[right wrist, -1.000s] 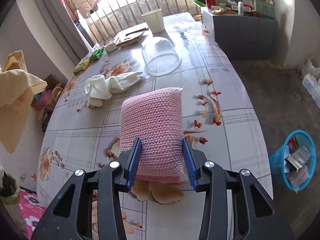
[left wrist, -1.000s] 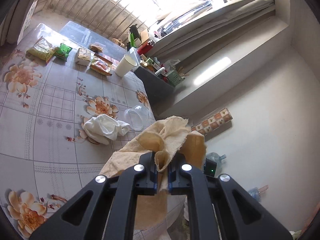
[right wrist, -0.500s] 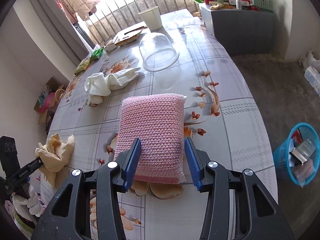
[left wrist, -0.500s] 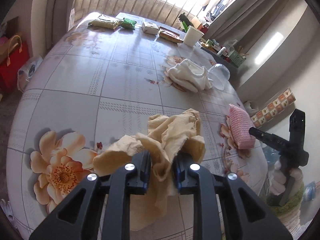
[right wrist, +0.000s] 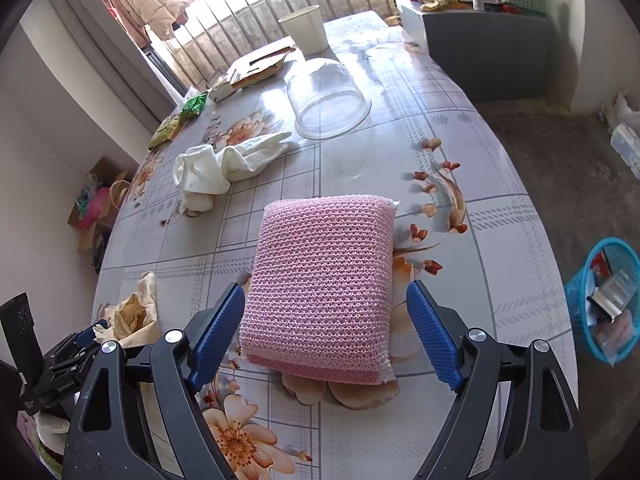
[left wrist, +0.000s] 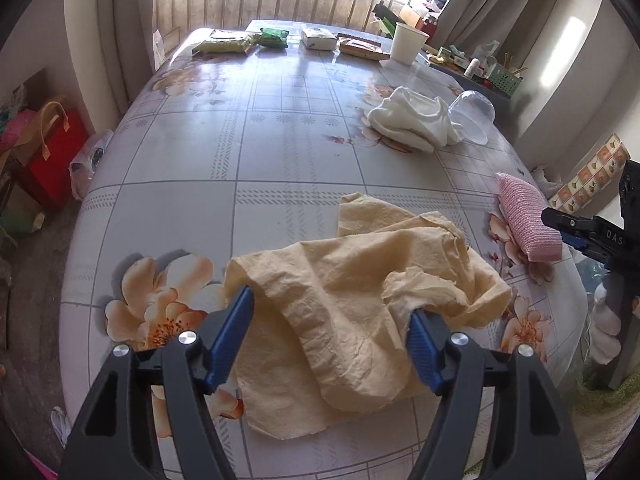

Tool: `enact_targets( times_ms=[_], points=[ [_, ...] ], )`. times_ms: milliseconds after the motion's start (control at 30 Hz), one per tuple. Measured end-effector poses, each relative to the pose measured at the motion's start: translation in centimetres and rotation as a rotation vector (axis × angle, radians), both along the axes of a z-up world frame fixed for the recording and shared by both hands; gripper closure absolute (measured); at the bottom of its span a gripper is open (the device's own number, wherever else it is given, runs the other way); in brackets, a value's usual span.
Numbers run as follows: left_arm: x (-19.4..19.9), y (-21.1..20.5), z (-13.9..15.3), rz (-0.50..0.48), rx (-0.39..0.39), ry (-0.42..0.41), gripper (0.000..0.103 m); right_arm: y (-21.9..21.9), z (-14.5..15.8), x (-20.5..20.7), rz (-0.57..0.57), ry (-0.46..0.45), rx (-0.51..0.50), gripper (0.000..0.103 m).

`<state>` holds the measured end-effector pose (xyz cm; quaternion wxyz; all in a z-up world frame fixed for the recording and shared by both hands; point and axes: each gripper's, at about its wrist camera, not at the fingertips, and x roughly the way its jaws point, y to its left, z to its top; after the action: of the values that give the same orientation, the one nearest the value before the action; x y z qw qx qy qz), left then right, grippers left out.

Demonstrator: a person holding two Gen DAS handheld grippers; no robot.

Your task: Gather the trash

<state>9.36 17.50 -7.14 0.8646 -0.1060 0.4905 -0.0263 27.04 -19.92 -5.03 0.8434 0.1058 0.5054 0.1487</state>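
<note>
Both grippers open over cloths lying on the flowered table.

The left gripper (left wrist: 330, 330) has just been opening its jaws; they now stand wide, with a crumpled yellow cloth (left wrist: 352, 292) lying on the table (left wrist: 248, 152) between them and draped over the right fingertip, so contact there cannot be judged. The right gripper (right wrist: 326, 330) has also just been opening; its blue pads (right wrist: 432, 340) stand clear on either side of a pink knitted sponge (right wrist: 320, 284), which rests flat near the table edge. Farther along the table lie a white rag (right wrist: 224, 166), a clear plastic dome (right wrist: 326, 98), a paper cup (right wrist: 305, 32) and several snack packets (left wrist: 226, 41). A blue basket (right wrist: 608, 300) holding wrappers stands on the floor to the right of the table.
</note>
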Motion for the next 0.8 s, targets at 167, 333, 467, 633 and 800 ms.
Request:
enact_targets(
  times_ms=[167, 333, 467, 633, 800],
  points=[
    [0.3, 0.3, -0.5, 0.046, -0.099, 0.026, 0.029, 0.6, -0.3, -0.2, 0.01, 0.008, -0.001, 0.024],
    [1.0, -0.7, -0.3, 0.056, -0.146, 0.029, 0.022, 0.7, -0.6, -0.1, 0.003, 0.022, 0.008, 0.024],
    [1.4, -2.3, -0.5, 0.037, -0.05, 0.011, 0.02, 0.7, -0.7, -0.2, 0.001, 0.021, 0.009, 0.024],
    [1.7, -4.1, -0.8, -0.007, 0.04, -0.015, 0.02, 1.3, -0.9, -0.4, 0.007, 0.01, -0.024, 0.024],
    [1.4, -5.1, -1.0, -0.056, 0.129, -0.05, 0.033, 2.2, -0.9, -0.8, 0.023, -0.017, -0.082, 0.024]
  ],
)
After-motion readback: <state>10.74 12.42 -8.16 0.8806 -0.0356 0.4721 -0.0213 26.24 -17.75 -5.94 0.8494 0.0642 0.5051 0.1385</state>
